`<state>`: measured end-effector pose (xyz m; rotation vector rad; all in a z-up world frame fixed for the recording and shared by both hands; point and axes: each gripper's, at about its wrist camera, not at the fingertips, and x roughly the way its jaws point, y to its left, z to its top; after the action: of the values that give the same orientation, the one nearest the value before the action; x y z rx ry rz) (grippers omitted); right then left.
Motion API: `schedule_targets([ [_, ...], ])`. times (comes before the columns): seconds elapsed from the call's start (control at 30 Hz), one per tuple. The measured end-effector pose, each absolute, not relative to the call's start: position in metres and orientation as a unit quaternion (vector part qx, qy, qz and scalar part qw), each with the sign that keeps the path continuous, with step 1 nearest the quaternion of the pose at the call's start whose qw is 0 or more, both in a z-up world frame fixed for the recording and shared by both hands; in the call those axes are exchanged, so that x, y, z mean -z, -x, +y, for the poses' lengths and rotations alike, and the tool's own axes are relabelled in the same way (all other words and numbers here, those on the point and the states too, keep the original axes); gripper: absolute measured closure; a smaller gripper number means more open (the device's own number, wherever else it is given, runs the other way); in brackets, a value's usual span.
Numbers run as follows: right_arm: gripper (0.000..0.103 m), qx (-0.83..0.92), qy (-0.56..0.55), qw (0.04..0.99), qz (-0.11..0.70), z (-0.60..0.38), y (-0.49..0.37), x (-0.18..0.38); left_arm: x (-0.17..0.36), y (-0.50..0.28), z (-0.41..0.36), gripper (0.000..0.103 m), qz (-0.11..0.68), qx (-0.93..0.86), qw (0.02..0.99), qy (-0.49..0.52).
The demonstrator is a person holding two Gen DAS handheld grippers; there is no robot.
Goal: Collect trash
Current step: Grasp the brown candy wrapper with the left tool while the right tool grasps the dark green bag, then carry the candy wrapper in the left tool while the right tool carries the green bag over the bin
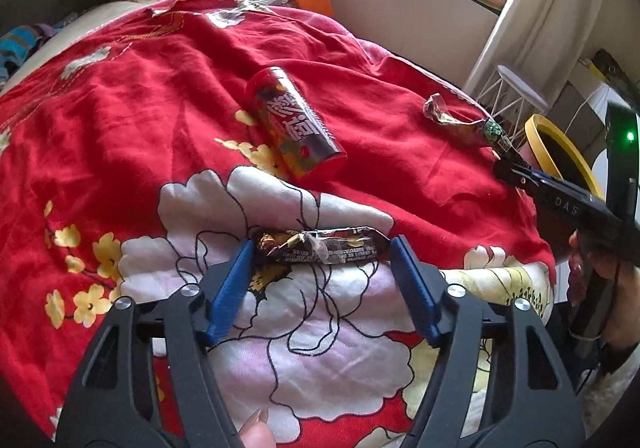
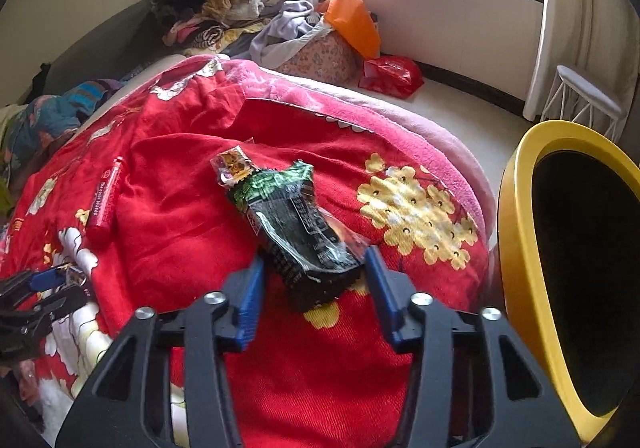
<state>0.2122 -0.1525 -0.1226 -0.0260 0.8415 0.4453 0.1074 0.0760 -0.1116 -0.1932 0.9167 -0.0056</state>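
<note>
Both grippers' jaws are standing released: left gripper (image 1: 322, 248) is flanking a light, crinkly brown wrapper (image 1: 324, 246); right gripper (image 2: 314, 268), at twelve o'clock, is flanking a limp green-black packet (image 2: 296, 224), best pinched mid-body.

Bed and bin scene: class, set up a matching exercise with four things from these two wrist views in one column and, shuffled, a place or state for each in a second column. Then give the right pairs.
Things
1. red tube
2. brown wrapper
3. green-black packet
4. yellow bin

Places or states
A. between the open right gripper's fingers
B. beside the bed, rim bright, inside dark
C. lying alone mid-blanket
D. between the open left gripper's fingertips

Pairs: 1-C, 2-D, 3-A, 4-B
</note>
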Motion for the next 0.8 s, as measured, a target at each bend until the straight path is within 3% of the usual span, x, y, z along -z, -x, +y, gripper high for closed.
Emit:
schedule_targets([
  [0.1,0.071,-0.224,0.006,0.888,0.401,-0.156,-0.207,0.122,0.111,-0.107,0.077,0.046,0.440,0.004,0.893,0.096],
  [0.17,0.092,-0.230,0.007,0.887,0.402,-0.157,-0.203,0.121,0.111,-0.106,0.075,0.049,0.441,0.006,0.892,0.096],
  [0.47,0.094,-0.264,0.019,0.885,0.383,-0.155,-0.184,0.111,0.108,-0.104,0.076,0.058,0.437,0.014,0.893,0.108],
  [0.8,0.094,-0.293,0.017,0.883,0.367,-0.152,-0.167,0.095,0.096,-0.100,0.077,0.061,0.427,0.022,0.897,0.113],
])
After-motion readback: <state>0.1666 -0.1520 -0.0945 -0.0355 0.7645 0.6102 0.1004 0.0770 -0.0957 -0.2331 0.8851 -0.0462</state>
